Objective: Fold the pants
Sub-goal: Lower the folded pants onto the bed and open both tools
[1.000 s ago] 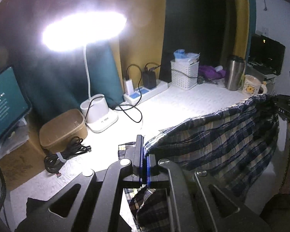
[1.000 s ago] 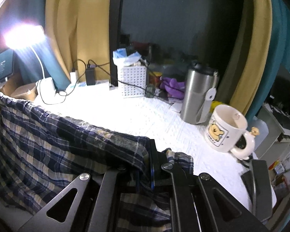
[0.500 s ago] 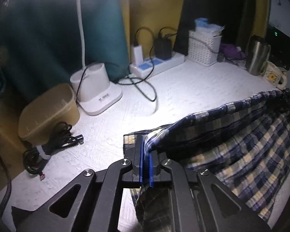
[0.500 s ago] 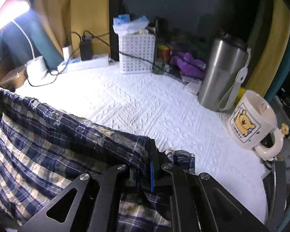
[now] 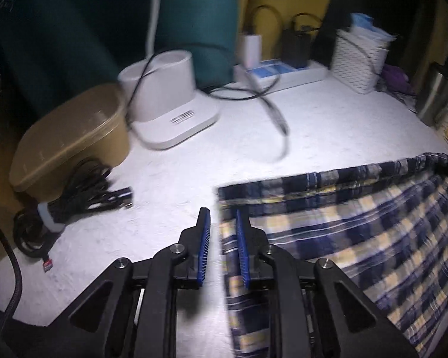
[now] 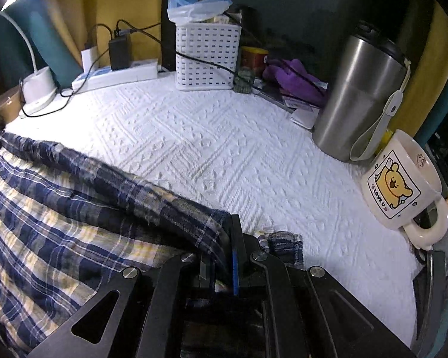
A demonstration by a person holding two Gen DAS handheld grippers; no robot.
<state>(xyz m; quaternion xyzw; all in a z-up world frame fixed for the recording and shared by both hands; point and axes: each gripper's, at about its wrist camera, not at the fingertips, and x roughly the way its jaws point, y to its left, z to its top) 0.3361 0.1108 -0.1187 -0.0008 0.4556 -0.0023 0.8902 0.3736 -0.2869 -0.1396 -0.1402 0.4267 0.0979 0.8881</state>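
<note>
Blue, white and yellow plaid pants [image 5: 343, 223] lie across the white textured tablecloth [image 5: 179, 179], top edge stretched between the two grippers. My left gripper [image 5: 221, 211] hovers low over their left corner. Its jaws are opening: the blue pads stand apart, the cloth's edge lies between them and neither pad presses on it. In the right wrist view the pants [image 6: 59, 208] run left from my right gripper [image 6: 233, 223], which is shut on their right corner; a small bunch of fabric sticks out just past the fingers.
At the back left are a white lamp base [image 5: 170, 101], a brown lidded box [image 5: 71, 137] and a black cable bundle [image 5: 74, 197]. A power strip [image 5: 280, 73] and white basket [image 6: 207, 56] line the rear. A steel tumbler [image 6: 358, 98] and bear mug [image 6: 400, 185] stand right.
Both grippers have come down toward the table and the hanging pants have settled onto the cloth. The left jaws, shut on the corner before, have parted and let it go.
</note>
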